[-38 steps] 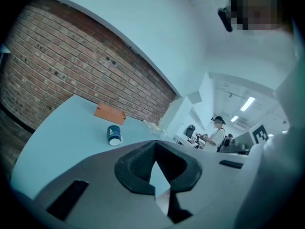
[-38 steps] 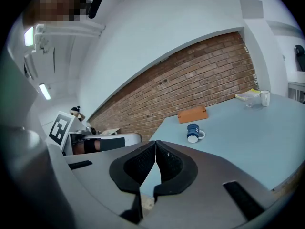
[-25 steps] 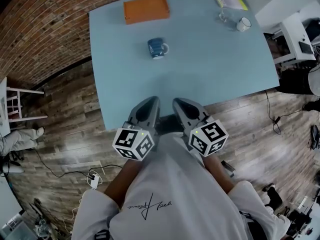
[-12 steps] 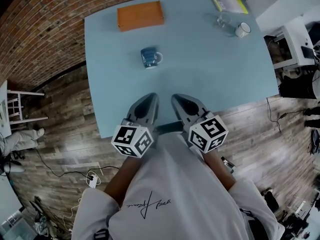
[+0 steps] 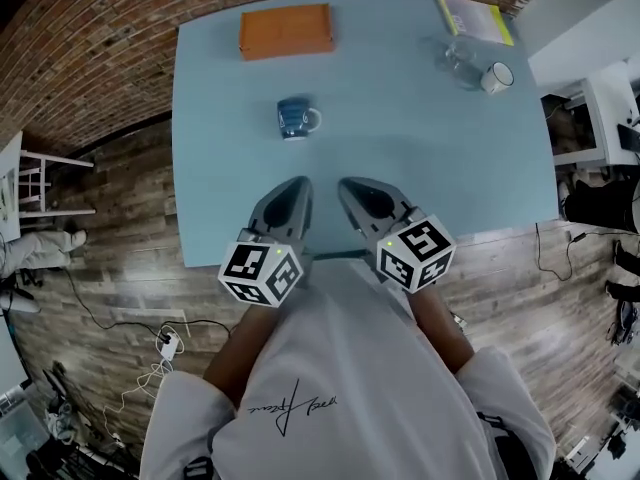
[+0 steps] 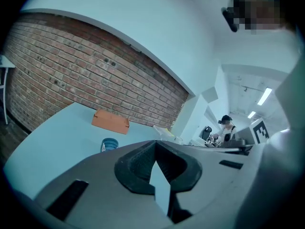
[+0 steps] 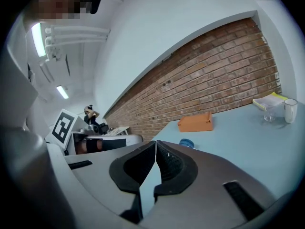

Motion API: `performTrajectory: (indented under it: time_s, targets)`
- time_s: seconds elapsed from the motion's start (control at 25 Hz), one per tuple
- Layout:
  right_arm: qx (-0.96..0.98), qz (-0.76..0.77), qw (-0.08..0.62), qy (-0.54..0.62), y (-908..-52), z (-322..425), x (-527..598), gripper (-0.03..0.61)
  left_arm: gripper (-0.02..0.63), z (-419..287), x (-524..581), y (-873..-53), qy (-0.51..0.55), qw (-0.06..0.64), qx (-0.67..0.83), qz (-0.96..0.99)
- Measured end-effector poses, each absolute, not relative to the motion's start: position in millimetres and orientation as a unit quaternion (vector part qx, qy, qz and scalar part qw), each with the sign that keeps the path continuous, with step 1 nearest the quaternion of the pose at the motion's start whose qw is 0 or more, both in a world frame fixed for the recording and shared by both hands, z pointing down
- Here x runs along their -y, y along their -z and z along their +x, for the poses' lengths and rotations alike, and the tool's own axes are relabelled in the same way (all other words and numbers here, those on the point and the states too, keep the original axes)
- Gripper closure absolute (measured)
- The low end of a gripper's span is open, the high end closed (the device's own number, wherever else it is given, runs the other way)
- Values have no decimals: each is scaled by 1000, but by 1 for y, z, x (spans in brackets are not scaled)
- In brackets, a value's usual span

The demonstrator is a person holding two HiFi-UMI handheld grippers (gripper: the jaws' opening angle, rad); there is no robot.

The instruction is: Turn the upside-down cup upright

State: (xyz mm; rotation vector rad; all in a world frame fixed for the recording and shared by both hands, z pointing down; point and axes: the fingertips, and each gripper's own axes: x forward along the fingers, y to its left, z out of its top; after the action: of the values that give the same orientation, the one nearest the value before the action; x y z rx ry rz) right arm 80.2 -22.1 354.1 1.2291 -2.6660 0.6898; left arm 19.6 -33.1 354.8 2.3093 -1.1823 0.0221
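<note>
Head view: the left tool and the right tool, each with its jaws together and nothing between them, were held side by side over the near edge of the table. The blue cup stood alone on the table at about 11 o'clock from the tools, well apart from both. Its handle pointed toward 3 o'clock, and it appeared rim-down, though it showed too small to be sure. An orange box lay at 12 o'clock from the cup, and a glass, a white mug and a yellow book were grouped near the table's 1 o'clock corner.
</note>
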Motion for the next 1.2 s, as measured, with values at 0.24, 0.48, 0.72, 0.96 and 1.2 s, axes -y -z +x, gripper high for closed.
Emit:
performTrajectory:
  time_s: [0.24,0.48,0.72,0.96,1.2]
  targets:
    - [908,359,92,-194,-356,81,37,557,604,21,37,-357,-14,260,459,850]
    - [919,334,136,-158,-360,79,62,557,604,17,48,-361,-15,260,463,847]
    - [923,324,143,-152,-360,74,79,556,604,18,67,-364,-17,263,466,845]
    - [924,308,154,-165,-373,63,90,555,604,12,78,-373,-17,277,473,836]
    - [924,298,161,-175,-383,54,100,555,604,6,87,-382,-16,291,474,831]
